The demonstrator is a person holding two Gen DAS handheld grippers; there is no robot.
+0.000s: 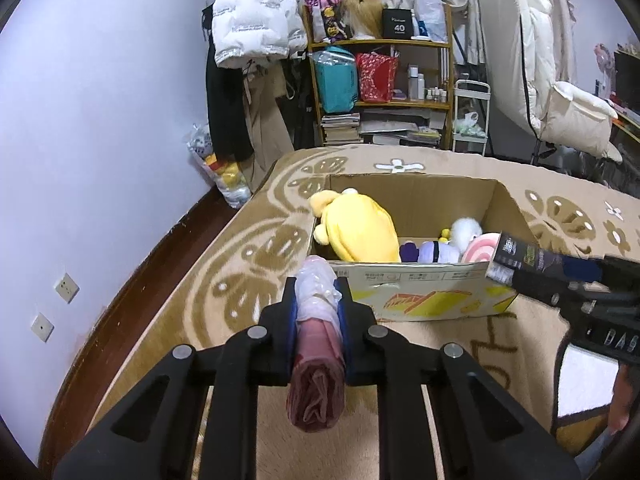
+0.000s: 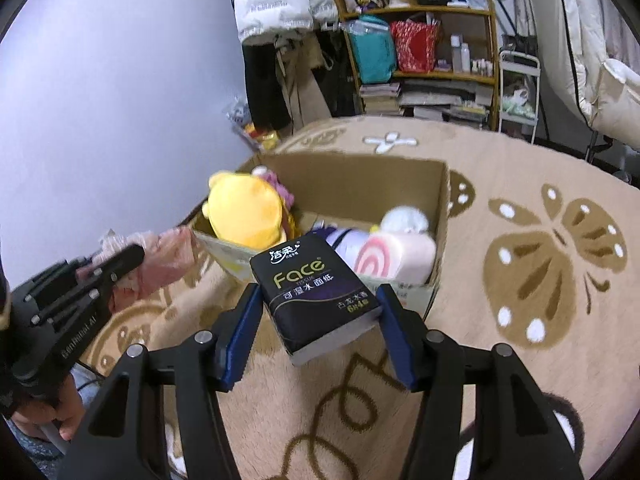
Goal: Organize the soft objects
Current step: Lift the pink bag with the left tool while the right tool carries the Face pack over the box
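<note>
Two hand-held grippers each carried a load toward the cardboard box [image 1: 420,288] on the patterned rug [image 2: 520,320]. At lower centre of the left wrist view, the left hand-held gripper [image 1: 318,300] was clamped tight on a roll of pink plastic bags [image 1: 318,360], crinkled and pale at its far tip. At lower centre of the right wrist view, the right hand-held gripper [image 2: 318,308] held a black tissue pack [image 2: 314,292] between blue pads, a soft, squashy block. The step in hand looked like the carry; next, each load would need to clear the near wall and drop into free space. Further off, inside the box, lay a yellow plush [image 1: 356,228] at left and a pink swirl cushion [image 2: 396,254] at right.
</note>
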